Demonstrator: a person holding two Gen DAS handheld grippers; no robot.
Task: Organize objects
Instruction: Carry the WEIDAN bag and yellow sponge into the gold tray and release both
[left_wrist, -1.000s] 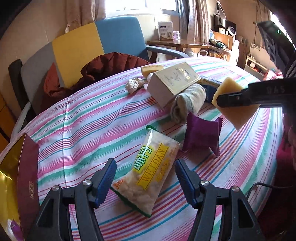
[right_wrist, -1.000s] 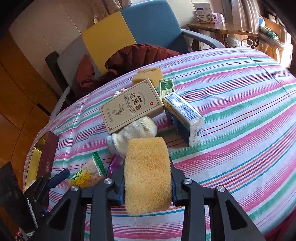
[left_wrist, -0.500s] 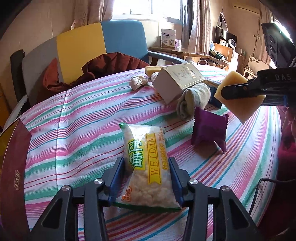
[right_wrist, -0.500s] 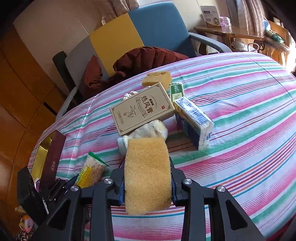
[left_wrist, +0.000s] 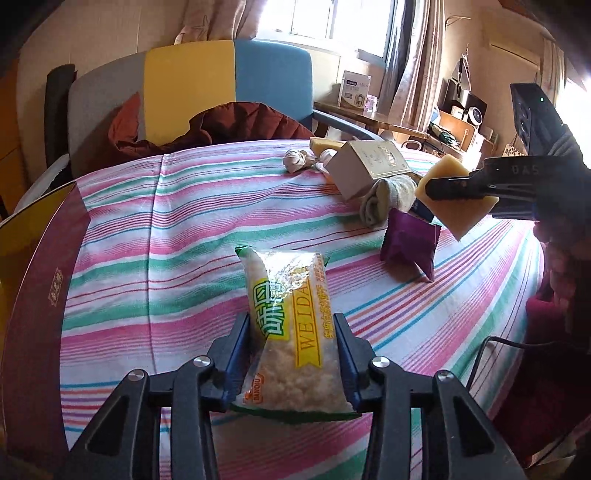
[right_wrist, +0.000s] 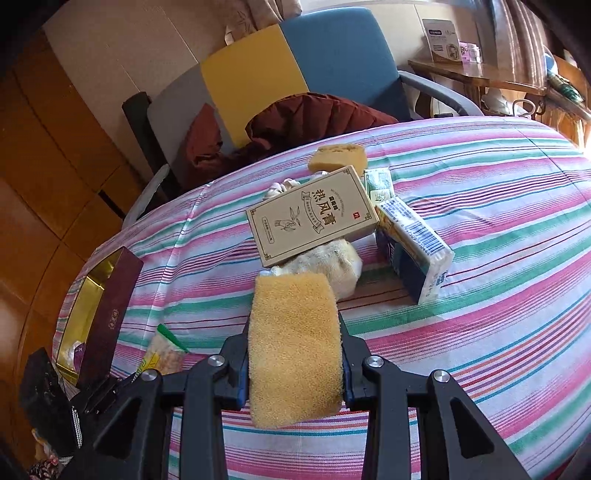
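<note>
A clear snack packet (left_wrist: 284, 280) with a yellow and green label stands between my left gripper's (left_wrist: 291, 323) blue pads. Its jaws are closing and the pads press the packet's sides. The packet (right_wrist: 162, 350) also shows in the right wrist view, low on the left, beside the dark left gripper (right_wrist: 110, 384). My right gripper (right_wrist: 293, 334) is shut on a yellow sponge (right_wrist: 295, 354) and holds it above the striped tablecloth (right_wrist: 480, 332). In the left wrist view the sponge (left_wrist: 458, 218) hangs in the right gripper (left_wrist: 458, 186) at the right.
Mid-table lie a beige box (right_wrist: 314, 218), a rolled sock (right_wrist: 332, 262), a tissue pack (right_wrist: 413, 247), a green packet (right_wrist: 376, 182), another sponge (right_wrist: 338, 157) and a purple packet (left_wrist: 408, 245). An open maroon and gold box (right_wrist: 99, 314) sits at the left edge. A chair (left_wrist: 221, 85) stands behind.
My left gripper moved forward around the snack packet and its jaws closed from wide open onto the packet's sides. The right gripper kept its hold on the sponge and hardly moved.
</note>
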